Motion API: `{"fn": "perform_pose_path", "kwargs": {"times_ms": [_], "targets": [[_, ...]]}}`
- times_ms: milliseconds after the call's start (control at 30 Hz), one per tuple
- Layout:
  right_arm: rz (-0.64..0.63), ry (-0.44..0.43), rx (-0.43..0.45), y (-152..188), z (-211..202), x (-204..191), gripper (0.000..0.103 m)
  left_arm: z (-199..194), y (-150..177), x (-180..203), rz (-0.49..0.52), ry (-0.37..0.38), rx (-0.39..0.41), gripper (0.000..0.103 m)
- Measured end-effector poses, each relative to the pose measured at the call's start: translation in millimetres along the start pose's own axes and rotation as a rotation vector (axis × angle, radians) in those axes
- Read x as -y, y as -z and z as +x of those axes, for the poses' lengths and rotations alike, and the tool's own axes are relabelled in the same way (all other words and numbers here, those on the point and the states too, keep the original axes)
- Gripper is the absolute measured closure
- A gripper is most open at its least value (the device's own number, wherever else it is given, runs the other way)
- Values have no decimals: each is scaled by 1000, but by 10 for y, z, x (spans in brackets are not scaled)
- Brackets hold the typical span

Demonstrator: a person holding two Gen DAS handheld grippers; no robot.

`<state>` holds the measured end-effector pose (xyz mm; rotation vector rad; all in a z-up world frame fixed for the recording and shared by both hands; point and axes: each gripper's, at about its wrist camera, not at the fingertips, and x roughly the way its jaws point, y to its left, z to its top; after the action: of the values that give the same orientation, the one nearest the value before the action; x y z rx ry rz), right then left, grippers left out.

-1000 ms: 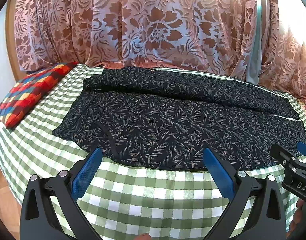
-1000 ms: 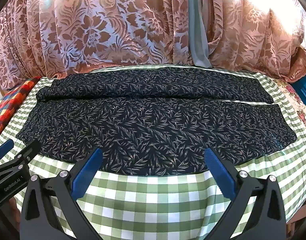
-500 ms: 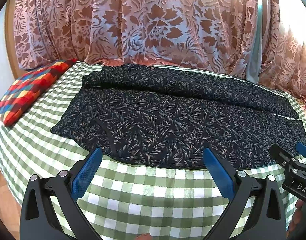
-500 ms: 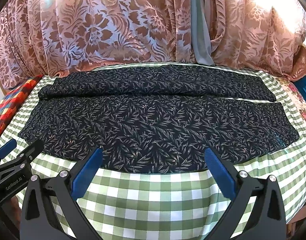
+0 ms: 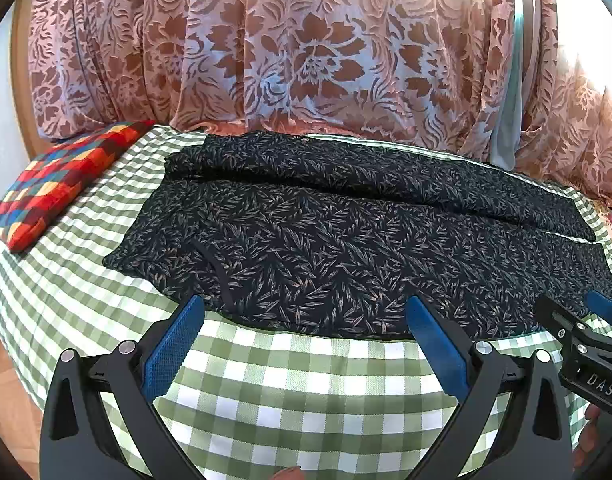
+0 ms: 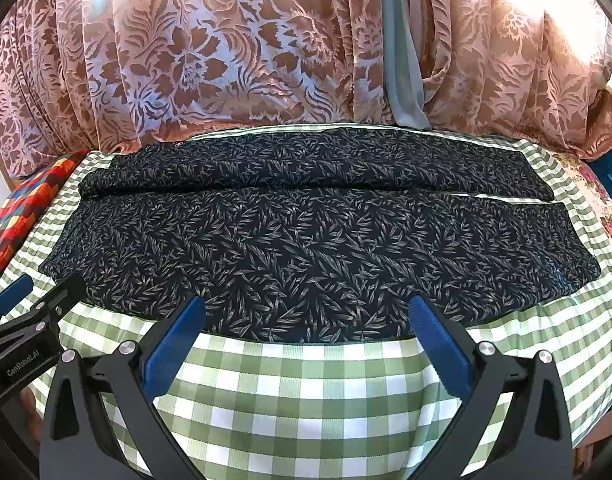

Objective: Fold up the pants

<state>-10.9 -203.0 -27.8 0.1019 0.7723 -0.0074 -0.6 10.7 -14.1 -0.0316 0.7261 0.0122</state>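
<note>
Both of my claws hang spread wide and empty over the near edge of the bed, side by side. My left gripper (image 5: 302,320) points toward 12 o'clock with its blue fingers (image 5: 174,344) level, above the green checked sheet (image 5: 290,384) just short of the hem; my right gripper (image 6: 306,320) holds the same pose, and its neighbour shows at 8 o'clock in its view. The pants (image 6: 306,248), dark with a pale leaf print, lie flat across the sheet from 9 to 3 o'clock, waist toward 9, one leg behind the other. A patchwork pillow (image 5: 62,184) sits at 10 o'clock, and the floral curtain (image 5: 306,52) hangs at 12. Since a second ago both claws have eased slightly forward toward the near hem, spread unchanged; the pants have not shifted.
</note>
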Motion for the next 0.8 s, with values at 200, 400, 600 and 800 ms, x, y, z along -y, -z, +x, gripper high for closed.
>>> {"fn": "perform_pose_path", "kwargs": {"times_ms": [200,400,600,800], "targets": [[0,-7,-7,32,7,3,2,-7,-4,2,-1,0,-3,3],[3,-12,-11,48,27,6,2,-6,-2,1,-2,0,-5,3],[8,-18,-19,69,43,26,2,8,14,-2,0,0,-9,3],[18,-32,-36,82,75,47,2,33,31,-22,-16,29,-22,3]]}}
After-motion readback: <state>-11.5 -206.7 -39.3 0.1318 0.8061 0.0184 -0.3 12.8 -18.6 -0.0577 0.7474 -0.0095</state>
